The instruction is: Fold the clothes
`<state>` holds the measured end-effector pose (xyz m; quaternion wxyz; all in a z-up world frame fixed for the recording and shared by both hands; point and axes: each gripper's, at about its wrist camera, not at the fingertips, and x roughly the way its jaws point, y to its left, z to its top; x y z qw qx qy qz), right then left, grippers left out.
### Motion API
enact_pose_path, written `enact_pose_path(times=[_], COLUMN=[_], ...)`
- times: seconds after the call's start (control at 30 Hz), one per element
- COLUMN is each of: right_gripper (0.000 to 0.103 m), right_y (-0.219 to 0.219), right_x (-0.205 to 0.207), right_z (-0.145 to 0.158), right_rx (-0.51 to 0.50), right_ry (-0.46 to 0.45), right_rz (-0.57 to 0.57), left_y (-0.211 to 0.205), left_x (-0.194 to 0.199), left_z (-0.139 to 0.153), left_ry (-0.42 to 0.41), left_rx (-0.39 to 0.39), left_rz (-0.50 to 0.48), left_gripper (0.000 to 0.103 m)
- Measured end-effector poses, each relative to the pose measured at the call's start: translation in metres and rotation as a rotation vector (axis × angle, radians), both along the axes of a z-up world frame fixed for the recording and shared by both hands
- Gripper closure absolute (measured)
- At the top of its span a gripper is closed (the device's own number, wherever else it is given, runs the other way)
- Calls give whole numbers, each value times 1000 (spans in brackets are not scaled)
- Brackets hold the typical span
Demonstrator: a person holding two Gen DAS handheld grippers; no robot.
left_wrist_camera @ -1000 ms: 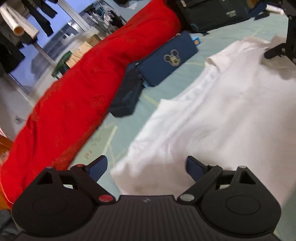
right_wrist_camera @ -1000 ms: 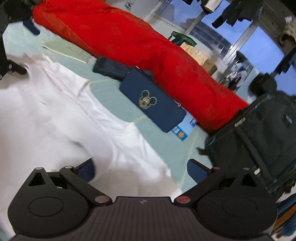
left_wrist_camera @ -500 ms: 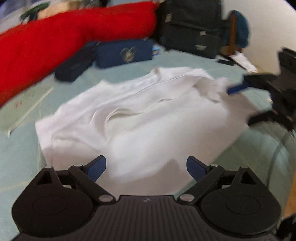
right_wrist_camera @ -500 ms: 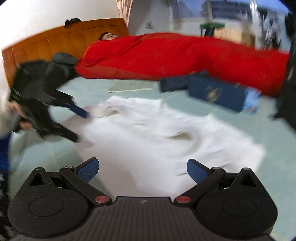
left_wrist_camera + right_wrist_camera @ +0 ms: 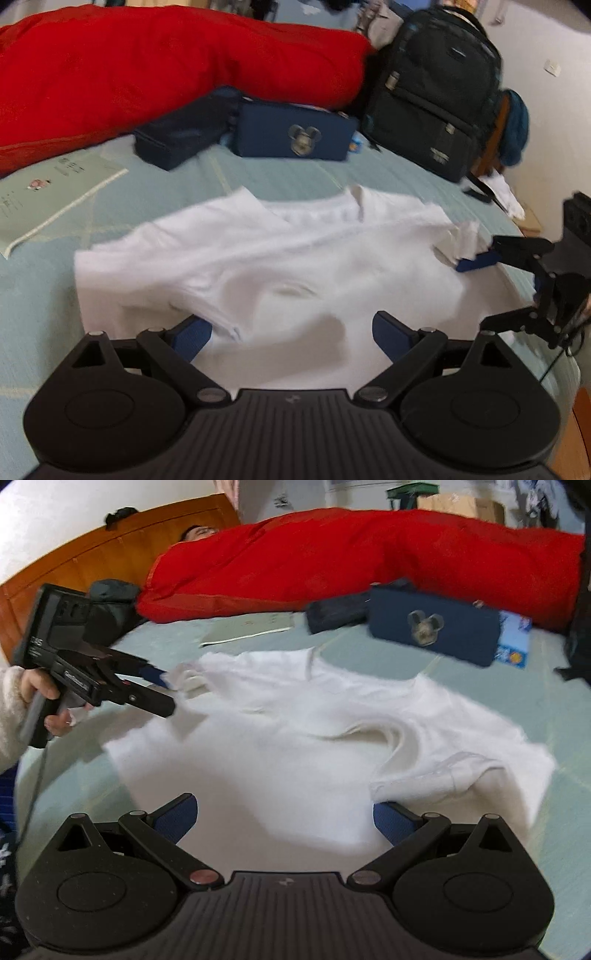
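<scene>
A white T-shirt (image 5: 295,266) lies spread and rumpled on the pale green bed; it also shows in the right wrist view (image 5: 295,731). My left gripper (image 5: 291,334) is open, low over one edge of the shirt, with cloth between its fingers. My right gripper (image 5: 284,814) is open over the opposite edge. Each gripper shows in the other's view, the right one (image 5: 480,291) and the left one (image 5: 162,694), both open at the shirt's edges beside bunched cloth.
A red quilt (image 5: 147,66) covers a person lying along the far side. A navy Mickey pouch (image 5: 295,134), a dark case (image 5: 181,133), a black backpack (image 5: 436,92) and a paper sheet (image 5: 48,195) lie beyond the shirt. A wooden headboard (image 5: 92,561) stands behind.
Both grippers have swung round to opposite ends of the shirt and now face each other across it. The shirt has shifted and wrinkled. Both have stayed open.
</scene>
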<state>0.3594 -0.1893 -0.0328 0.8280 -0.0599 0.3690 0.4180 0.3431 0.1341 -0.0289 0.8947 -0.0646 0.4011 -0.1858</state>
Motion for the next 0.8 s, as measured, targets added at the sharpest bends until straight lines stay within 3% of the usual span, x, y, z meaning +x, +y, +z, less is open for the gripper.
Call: enact_pose_path(times=[0.1,0.23,0.33,0.43,0.7,0.8], right_gripper=[0,0,0,0,0,0], right_y=[-3,-9,-18,-25,-11,-11], right_x=[16,43,58,55,17,11], right_z=[1,6,12,18,6,1], right_rx=[-4,-2,35,70,1,2], right_ry=[-33,-69,-81,-103,-148,-139], right_rz=[-43,-141,-221,-244,-125,-118], left_y=[6,17,24,22,-9,-21], left_x=[17,41,43,30,-20,-28], left_z=[4,15,25,33,22,5], left_ry=[-44,-100,-124,-163,-117,-34], left_rx=[25,99,73,57,-31,-17], left_rz=[47,192,244,224,-126,-218], left_gripper=[9,10,10,10,10,9])
